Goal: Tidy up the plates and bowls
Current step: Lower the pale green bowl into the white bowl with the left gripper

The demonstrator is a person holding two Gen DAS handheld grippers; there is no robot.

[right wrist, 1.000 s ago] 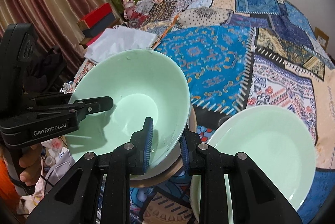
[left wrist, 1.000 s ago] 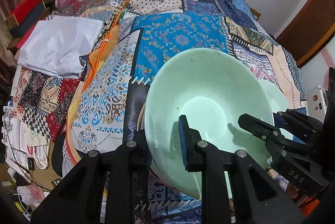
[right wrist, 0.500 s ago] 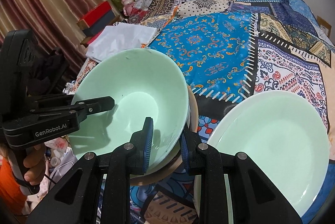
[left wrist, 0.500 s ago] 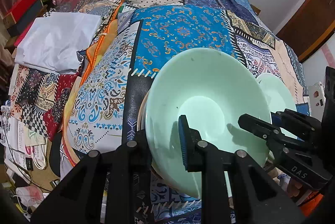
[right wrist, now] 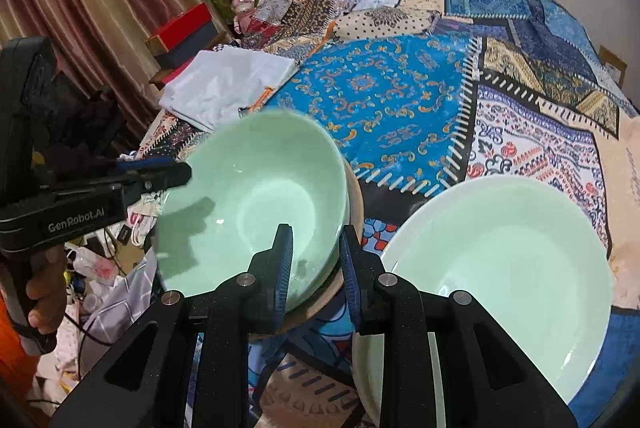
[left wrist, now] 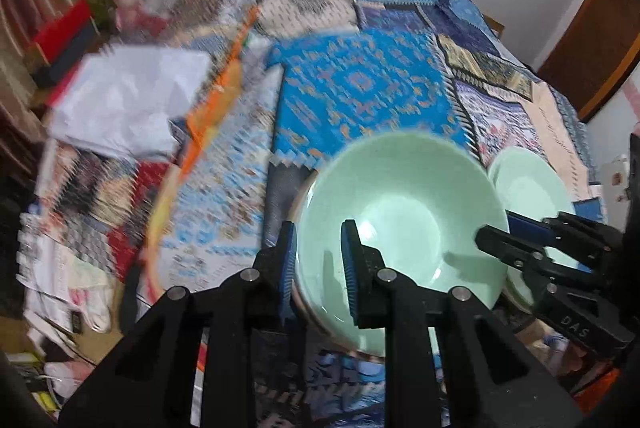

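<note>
Pinching opposite rims of bowl (right wrist: pixel 256 196), both hand-held grippers.

Green bowl (right wrist: pixel 256 204) tipped less steeply (rim nearer level), shifted a little over patchwork cloth (right wrist: pixel 400 96)

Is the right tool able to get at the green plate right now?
Probably not yet: the right tool is clamped on the green bowl's rim. The green plate lies uncovered just beside it, so the way looks free after release.

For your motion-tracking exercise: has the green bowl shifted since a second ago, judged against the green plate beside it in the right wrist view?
Cannot tell. The green bowl sits much the same beside the green plate; both jaws clamp its rim.
</note>
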